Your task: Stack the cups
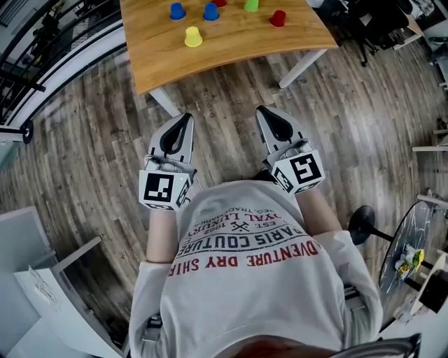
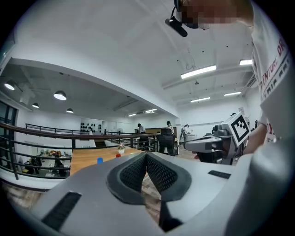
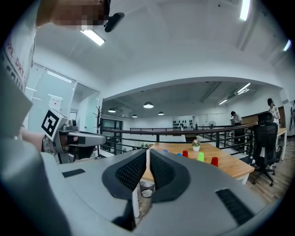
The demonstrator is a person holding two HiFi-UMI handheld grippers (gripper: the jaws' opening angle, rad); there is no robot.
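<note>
Several small cups stand apart on the wooden table (image 1: 224, 49) ahead: two blue cups (image 1: 177, 10) (image 1: 211, 11), a green cup (image 1: 251, 4), a red cup (image 1: 278, 18) and a yellow cup (image 1: 192, 36) nearest me. My left gripper (image 1: 185, 117) and right gripper (image 1: 262, 110) hover side by side over the floor in front of my chest, well short of the table. Both are shut with nothing between the pads. In the right gripper view, the right gripper (image 3: 148, 154) points at red cups (image 3: 214, 161) and a green cup (image 3: 200, 156). In the left gripper view, the left gripper (image 2: 146, 156) faces a blue cup (image 2: 99, 160).
White table legs (image 1: 301, 66) stand on the plank floor between me and the tabletop. A small potted plant (image 3: 196, 146) sits on the table. A railing (image 3: 184, 131) runs behind it, with an office chair (image 3: 266, 138) to the right. A fan (image 1: 413, 245) and stool base (image 1: 362, 222) are at my right.
</note>
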